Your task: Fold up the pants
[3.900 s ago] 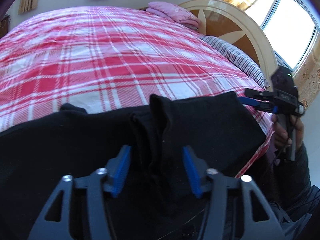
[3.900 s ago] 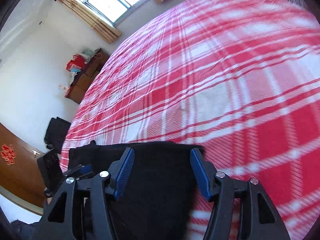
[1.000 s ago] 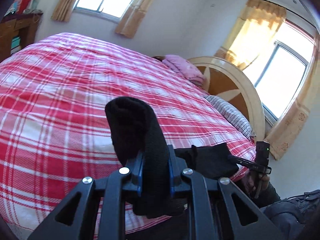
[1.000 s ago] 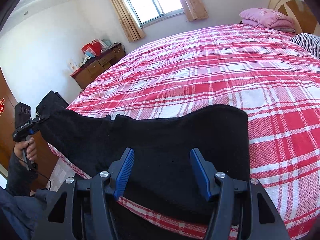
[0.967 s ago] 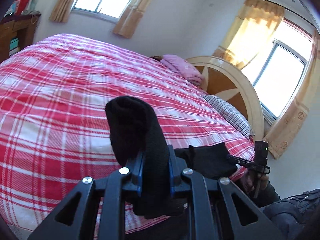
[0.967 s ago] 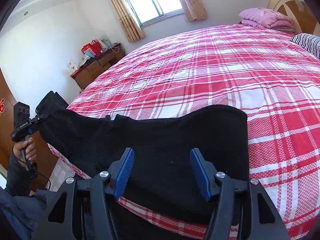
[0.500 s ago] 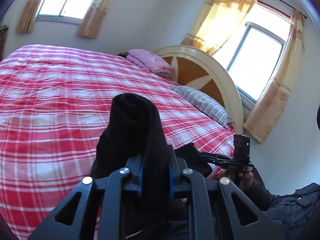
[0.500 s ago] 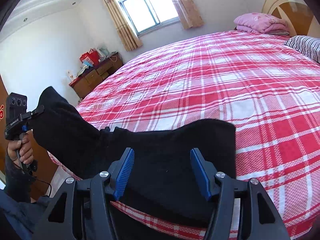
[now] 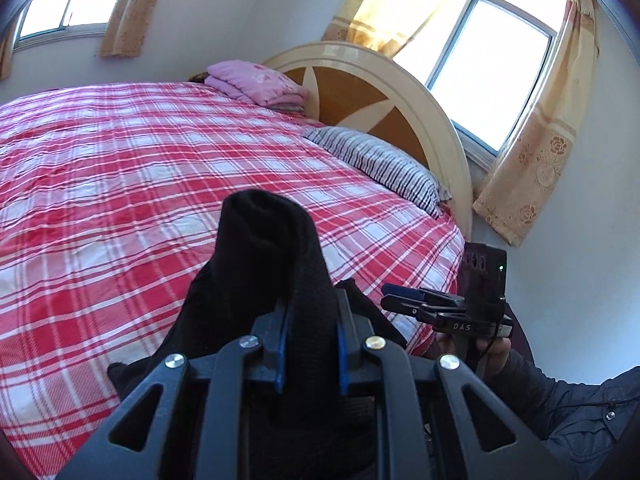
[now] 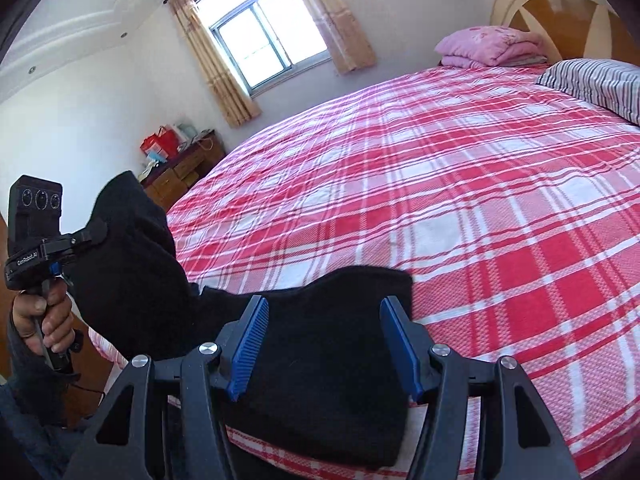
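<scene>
Your left gripper (image 9: 310, 350) has carried its pinched roll of soft black pants (image 10: 320, 364) rightward over the checked bed (image 10: 460, 184); your right gripper (image 10: 326, 346) stays spread above them.

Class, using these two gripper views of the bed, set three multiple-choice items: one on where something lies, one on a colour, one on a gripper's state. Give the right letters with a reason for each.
1. Where does the folded pink blanket lie?
A. at the head of the bed, by the headboard
B. on the floor
C. on the wooden dresser

2. What colour are the pants?
A. blue
B. black
C. grey

3. How does the left gripper stand?
A. wide open, nothing in it
B. shut on a pillow
C. shut on a bunch of the pants

Answers:
1 A, the blanket sits on the red plaid bedspread against the headboard, beside the striped pillow.
2 B, the cloth is black in both views.
3 C, its blue pads press a raised roll of black cloth, while the right gripper stands open over the flat part.
</scene>
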Motion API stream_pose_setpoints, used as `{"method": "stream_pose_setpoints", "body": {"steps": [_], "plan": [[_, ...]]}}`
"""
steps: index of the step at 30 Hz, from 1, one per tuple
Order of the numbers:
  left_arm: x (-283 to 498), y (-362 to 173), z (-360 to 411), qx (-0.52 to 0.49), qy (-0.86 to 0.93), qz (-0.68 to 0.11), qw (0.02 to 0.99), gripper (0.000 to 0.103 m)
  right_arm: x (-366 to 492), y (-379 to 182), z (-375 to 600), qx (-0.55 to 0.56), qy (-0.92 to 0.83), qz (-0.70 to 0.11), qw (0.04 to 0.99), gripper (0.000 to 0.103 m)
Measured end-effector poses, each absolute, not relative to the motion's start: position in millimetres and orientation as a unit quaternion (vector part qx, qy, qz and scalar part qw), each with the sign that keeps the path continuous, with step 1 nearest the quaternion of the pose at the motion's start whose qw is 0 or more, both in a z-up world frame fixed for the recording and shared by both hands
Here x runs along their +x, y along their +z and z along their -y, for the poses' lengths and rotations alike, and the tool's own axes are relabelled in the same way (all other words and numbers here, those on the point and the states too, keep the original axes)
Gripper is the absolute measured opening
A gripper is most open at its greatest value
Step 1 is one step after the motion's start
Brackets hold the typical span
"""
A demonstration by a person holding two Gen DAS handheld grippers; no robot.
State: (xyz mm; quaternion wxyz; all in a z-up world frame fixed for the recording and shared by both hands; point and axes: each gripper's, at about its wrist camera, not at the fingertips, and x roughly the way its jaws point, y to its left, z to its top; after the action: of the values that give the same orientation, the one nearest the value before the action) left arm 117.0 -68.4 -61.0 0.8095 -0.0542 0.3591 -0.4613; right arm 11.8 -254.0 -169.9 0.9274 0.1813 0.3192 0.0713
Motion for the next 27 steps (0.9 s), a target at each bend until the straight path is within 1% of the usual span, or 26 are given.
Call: {"method": "stream_pose_setpoints", "body": {"steps": [5,14,20,23,26,27], "plan": [[121,-72,108,-0.028,-0.477,-0.382,0.791,0.019,11,-170,270,0.200,0.054,-0.314,0.927,0.060],[112,-112,182,0.023,-0.501,-0.423,0.754,0.019,9,-173,290,0.229,0.037,-0.307,0.923,0.060],[101,-135,213,0.065,-0.486,-0.424,0.762,0.021,8,-173,298,0.243,0.037,-0.304,0.920,0.060],[92,-131,213,0.070,-0.487,-0.413,0.766,0.028,7,-173,302,0.249,0.035,-0.304,0.919,0.060],[78,-113,200,0.070,-0.498,-0.373,0.780,0.043,7,-172,304,0.254,0.038,-0.304,0.917,0.060],[75,-109,195,0.069,-0.498,-0.365,0.784,0.055,7,-171,305,0.254,0.039,-0.304,0.917,0.060]]}}
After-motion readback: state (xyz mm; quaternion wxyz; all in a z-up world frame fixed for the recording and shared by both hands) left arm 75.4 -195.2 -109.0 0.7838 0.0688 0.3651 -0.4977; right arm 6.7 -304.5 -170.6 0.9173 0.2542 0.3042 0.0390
